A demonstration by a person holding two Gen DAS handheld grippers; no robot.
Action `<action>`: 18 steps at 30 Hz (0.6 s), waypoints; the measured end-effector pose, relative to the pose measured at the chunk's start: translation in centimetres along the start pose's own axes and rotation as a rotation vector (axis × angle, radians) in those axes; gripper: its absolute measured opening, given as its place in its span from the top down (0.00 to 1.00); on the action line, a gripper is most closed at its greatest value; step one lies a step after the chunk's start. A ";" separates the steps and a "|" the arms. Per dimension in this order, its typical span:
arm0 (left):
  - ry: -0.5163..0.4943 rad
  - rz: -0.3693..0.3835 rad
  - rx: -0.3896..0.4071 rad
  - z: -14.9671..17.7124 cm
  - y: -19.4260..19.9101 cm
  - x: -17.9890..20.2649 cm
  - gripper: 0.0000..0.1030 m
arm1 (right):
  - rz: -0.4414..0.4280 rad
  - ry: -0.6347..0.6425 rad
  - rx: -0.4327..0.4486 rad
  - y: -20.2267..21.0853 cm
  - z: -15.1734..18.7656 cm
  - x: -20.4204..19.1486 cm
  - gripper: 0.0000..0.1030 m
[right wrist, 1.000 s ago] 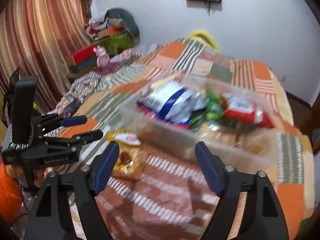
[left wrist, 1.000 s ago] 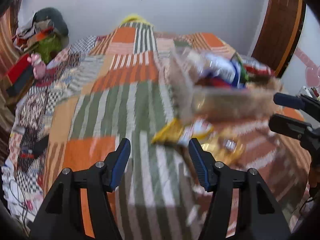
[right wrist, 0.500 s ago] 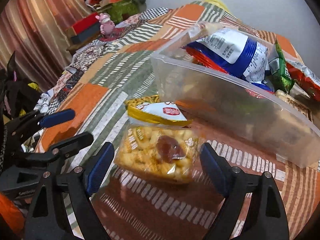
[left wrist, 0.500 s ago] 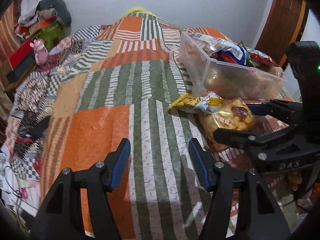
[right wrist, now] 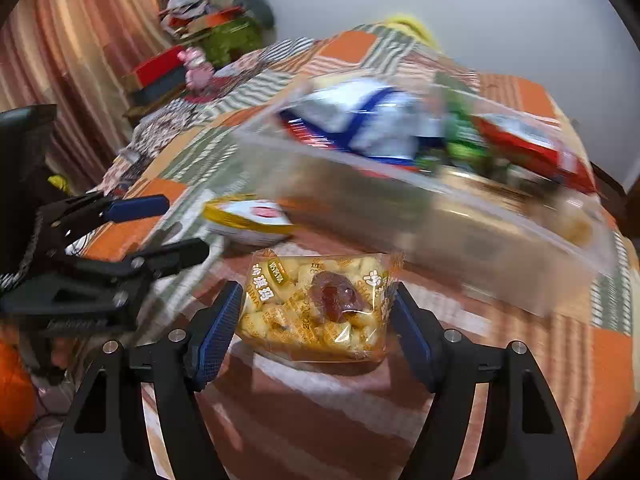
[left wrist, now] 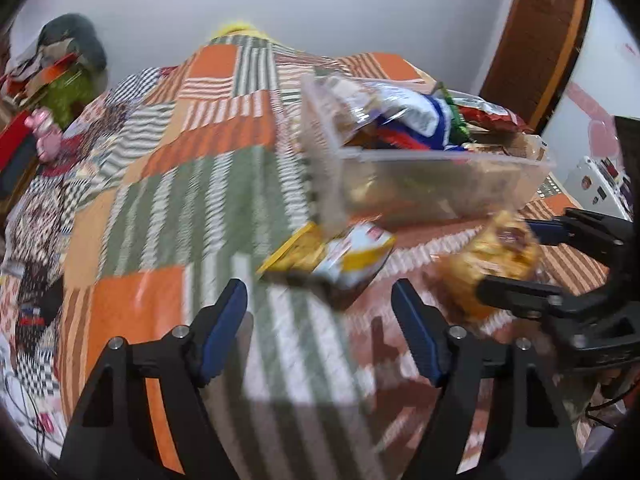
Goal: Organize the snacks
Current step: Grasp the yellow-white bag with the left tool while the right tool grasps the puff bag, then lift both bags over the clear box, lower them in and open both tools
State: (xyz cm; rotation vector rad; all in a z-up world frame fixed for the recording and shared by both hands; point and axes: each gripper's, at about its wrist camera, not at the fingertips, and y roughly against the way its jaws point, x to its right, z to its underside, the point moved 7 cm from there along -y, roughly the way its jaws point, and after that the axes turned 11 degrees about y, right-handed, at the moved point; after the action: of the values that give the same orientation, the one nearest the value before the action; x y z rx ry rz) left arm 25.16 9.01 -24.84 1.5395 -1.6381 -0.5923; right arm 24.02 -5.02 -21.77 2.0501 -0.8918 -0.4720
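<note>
A clear packet of yellow puffed snack (right wrist: 316,308) with a dark red piece inside sits between the blue pads of my right gripper (right wrist: 318,292). The jaws are closing and both pads touch its sides. The left wrist view shows the same packet (left wrist: 488,256) in the right gripper (left wrist: 520,256), just above the quilt. My left gripper (left wrist: 320,296) is opening with nothing between its fingers. A yellow-and-white snack bag (left wrist: 340,252) lies on the quilt just ahead of it. Behind stands a clear plastic bin (left wrist: 440,184) holding blue-white, green and red bags.
Everything rests on a patchwork quilt (left wrist: 168,200) covering a bed. Piled clothes and boxes (right wrist: 216,20) and a pink toy (right wrist: 196,68) sit beyond the bed's far left side, by a striped curtain (right wrist: 60,60). A wooden door (left wrist: 536,40) stands at the right.
My right gripper has closed in on the puffed snack packet, and its pads now touch it. The left gripper's jaws have widened. Both views have shifted and blurred.
</note>
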 end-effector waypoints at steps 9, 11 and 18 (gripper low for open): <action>-0.029 -0.001 -0.077 -2.0 -5.2 1.5 0.17 | 0.065 -0.095 0.028 3.2 2.5 4.8 0.32; -0.007 -0.023 -0.080 -1.8 -6.0 1.0 0.23 | 0.063 -0.107 0.035 3.4 2.8 4.9 0.32; 0.040 -0.013 -0.050 -0.9 -4.9 0.7 0.48 | 0.049 -0.130 0.053 3.5 3.1 4.8 0.32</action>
State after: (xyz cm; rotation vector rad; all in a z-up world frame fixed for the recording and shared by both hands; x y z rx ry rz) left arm 28.82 7.77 -28.03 1.5177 -1.5731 -0.6008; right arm 23.87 -11.67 -20.78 2.0593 -1.0393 -0.5653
